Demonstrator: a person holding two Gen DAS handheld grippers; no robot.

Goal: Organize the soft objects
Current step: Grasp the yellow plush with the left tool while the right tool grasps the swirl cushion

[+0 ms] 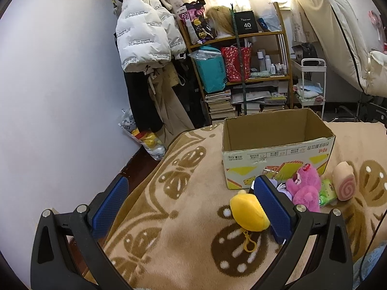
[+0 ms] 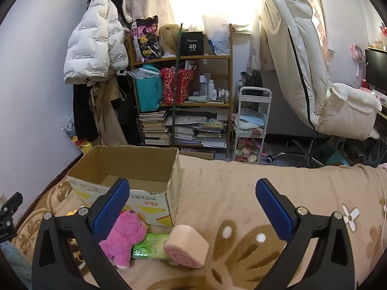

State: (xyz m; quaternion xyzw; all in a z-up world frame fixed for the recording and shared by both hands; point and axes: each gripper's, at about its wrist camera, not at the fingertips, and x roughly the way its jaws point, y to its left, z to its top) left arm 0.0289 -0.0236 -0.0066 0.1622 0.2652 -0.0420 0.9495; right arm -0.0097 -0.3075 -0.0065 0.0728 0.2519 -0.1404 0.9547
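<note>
An open, empty-looking cardboard box (image 1: 278,142) stands on the beige patterned blanket (image 1: 183,193); it shows in the right wrist view (image 2: 130,169) too. In front of it lie a yellow plush keychain (image 1: 249,209), a pink plush bear (image 1: 306,188), a green tissue pack (image 1: 327,192) and a pink swirl-roll cushion (image 1: 344,181). My left gripper (image 1: 191,205) is open, the yellow plush just inside its right finger. My right gripper (image 2: 193,207) is open above the swirl roll (image 2: 186,246), the green pack (image 2: 152,242) and the pink bear (image 2: 125,234).
A wooden shelf (image 2: 183,104) with bags, bottles and books stands behind the bed. Coats (image 2: 96,46) hang on the left wall. A white trolley (image 2: 251,125) and a white recliner chair (image 2: 314,77) stand at the right. A lilac toy (image 1: 281,188) lies behind my left gripper's right finger.
</note>
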